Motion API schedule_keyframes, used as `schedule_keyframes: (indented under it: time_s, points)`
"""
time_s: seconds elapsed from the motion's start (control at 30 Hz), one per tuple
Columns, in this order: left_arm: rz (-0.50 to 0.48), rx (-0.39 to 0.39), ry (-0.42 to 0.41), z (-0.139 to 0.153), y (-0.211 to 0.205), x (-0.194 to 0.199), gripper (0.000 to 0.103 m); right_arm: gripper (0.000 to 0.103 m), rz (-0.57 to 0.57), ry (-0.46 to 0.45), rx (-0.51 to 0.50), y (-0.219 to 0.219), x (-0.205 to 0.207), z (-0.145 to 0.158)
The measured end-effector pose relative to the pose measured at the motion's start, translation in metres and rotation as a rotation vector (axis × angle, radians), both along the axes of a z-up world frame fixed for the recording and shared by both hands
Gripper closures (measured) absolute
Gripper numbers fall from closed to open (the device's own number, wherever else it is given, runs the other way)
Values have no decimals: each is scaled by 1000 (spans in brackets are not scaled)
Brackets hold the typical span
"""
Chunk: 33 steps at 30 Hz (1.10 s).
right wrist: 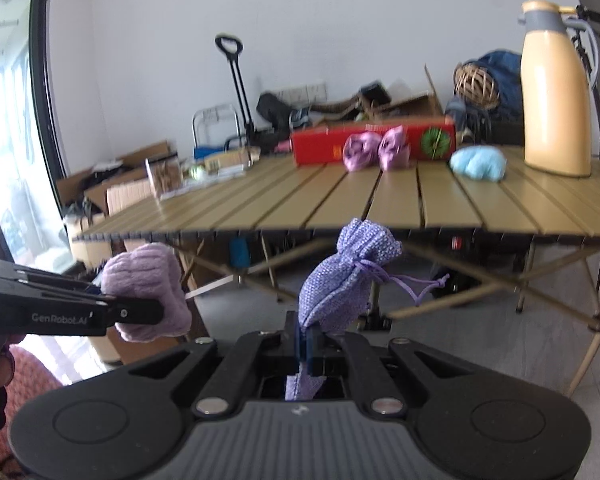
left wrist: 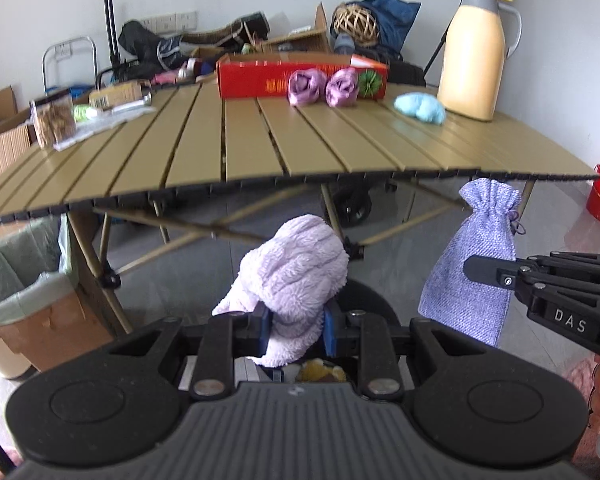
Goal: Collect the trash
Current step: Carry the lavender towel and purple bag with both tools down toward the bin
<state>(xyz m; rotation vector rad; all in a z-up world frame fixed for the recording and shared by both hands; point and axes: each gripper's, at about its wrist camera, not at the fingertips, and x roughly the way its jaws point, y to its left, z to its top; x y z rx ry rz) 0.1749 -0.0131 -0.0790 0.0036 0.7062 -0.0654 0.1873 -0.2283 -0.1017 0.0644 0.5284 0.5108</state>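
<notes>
Both grippers were loaded and off the table, out in front of its near edge. Left gripper (left wrist: 296, 334) was clamped on a fluffy lilac cloth (left wrist: 296, 276), blue pads biting its lower part, the rest bulging up above the jaws. Right gripper (right wrist: 308, 346) was closed tight on the bottom edge of a lilac pouch (right wrist: 346, 276); thin fabric, so the jaws were almost together. The pouch stood up from the pads, its drawstring neck on top and the cord hanging loose to the side.

My read: both were carried below table level because the lined bin (left wrist: 28, 284) sits on the floor under the table's (left wrist: 260, 140) left end, probably the drop point.

Still on the table: two purple rolls (left wrist: 324, 87), a blue wad (left wrist: 420, 107), a red box (left wrist: 256, 76) and a jug (left wrist: 474, 52).
</notes>
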Motion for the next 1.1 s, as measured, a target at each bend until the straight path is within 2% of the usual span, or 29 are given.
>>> schedule_keyframes:
  time_s: [0.4,0.77,1.1]
  points:
    - [0,-28,185,-59,7,23,78,101,12,177,-114,26,17,-42]
    - [12,-16,347,-111,8,45,78,101,20,319,-188,39,31,-80]
    - [33,-5,432,-130,1,67,78,101,-45,394,-189,36,48,-98]
